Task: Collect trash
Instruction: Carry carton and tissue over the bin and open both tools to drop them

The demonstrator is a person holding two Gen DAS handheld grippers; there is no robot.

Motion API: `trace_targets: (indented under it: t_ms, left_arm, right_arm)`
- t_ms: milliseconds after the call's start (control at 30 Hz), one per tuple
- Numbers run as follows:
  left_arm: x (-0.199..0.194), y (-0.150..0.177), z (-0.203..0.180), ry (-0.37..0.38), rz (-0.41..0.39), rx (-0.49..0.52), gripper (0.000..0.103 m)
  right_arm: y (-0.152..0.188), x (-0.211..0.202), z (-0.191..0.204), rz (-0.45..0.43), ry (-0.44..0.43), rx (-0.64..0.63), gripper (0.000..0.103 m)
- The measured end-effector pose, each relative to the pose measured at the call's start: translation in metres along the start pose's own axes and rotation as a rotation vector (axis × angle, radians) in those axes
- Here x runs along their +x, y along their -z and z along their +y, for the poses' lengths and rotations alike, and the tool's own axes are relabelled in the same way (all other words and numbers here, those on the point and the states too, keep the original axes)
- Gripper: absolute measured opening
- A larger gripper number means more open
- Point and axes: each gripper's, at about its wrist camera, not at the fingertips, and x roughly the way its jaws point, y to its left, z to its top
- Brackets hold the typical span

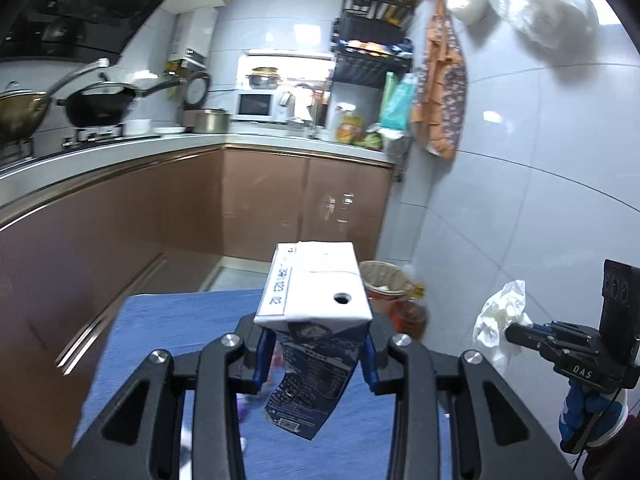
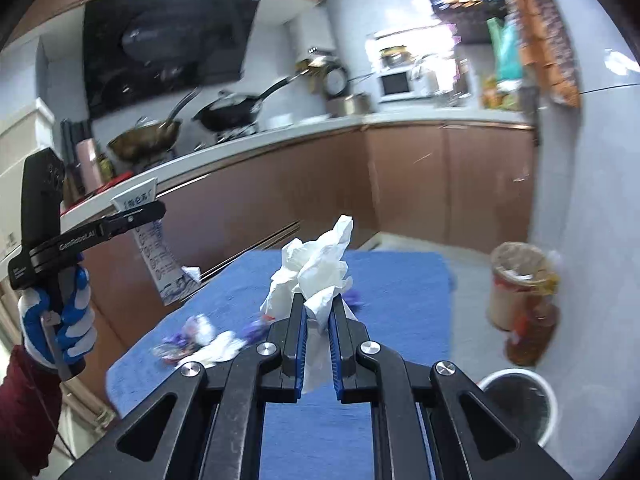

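My left gripper (image 1: 316, 344) is shut on a blue milk carton (image 1: 316, 288) with a white top and a straw hole, held in the air above the blue table (image 1: 168, 340). In the right wrist view the same carton (image 2: 160, 256) hangs from the left gripper (image 2: 154, 212), which a gloved hand (image 2: 60, 320) holds. My right gripper (image 2: 318, 304) is shut on a crumpled white tissue (image 2: 316, 268), also lifted above the table (image 2: 400, 300). From the left wrist view, the right gripper (image 1: 510, 332) and its tissue (image 1: 500, 320) show at the right.
Several wrappers and a tissue scrap (image 2: 192, 336) lie on the blue table. A bag-lined trash bin (image 2: 520, 280) stands on the floor by the tiled wall, also seen past the carton (image 1: 384, 280). A white round bin (image 2: 516, 400) sits nearer. Brown cabinets run along the left.
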Motion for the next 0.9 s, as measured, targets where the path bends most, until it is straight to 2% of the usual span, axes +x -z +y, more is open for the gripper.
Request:
trace_targets:
  t_ms: [133,233,467,700,900]
  left_arm:
    - [0.035,-0.003,-0.036,0.078,0.038,0.018,0.033]
    - [0.075,0.000,-0.069,0.143,0.087,0.030,0.033]
    - [0.172,0.022,-0.136,0.255,0.220,0.045,0.033]
    - [0.263,0.050,-0.189,0.290,0.350,0.075,0.033]
    - [0.330,0.076,-0.227,0.308,0.443,0.077,0.033]
  right_arm:
    - [0.007,-0.021,-0.032,-0.042,0.105,0.051,0.010]
    - [0.016,-0.029,-0.065,-0.046,0.183,0.104,0.010]
    - [0.045,-0.021,-0.142,-0.018,0.376,0.209,0.010]
    - [0.081,0.007,-0.211,0.055,0.490,0.299,0.010]
    - [0.106,0.032,-0.254,0.113,0.527,0.370,0.012]
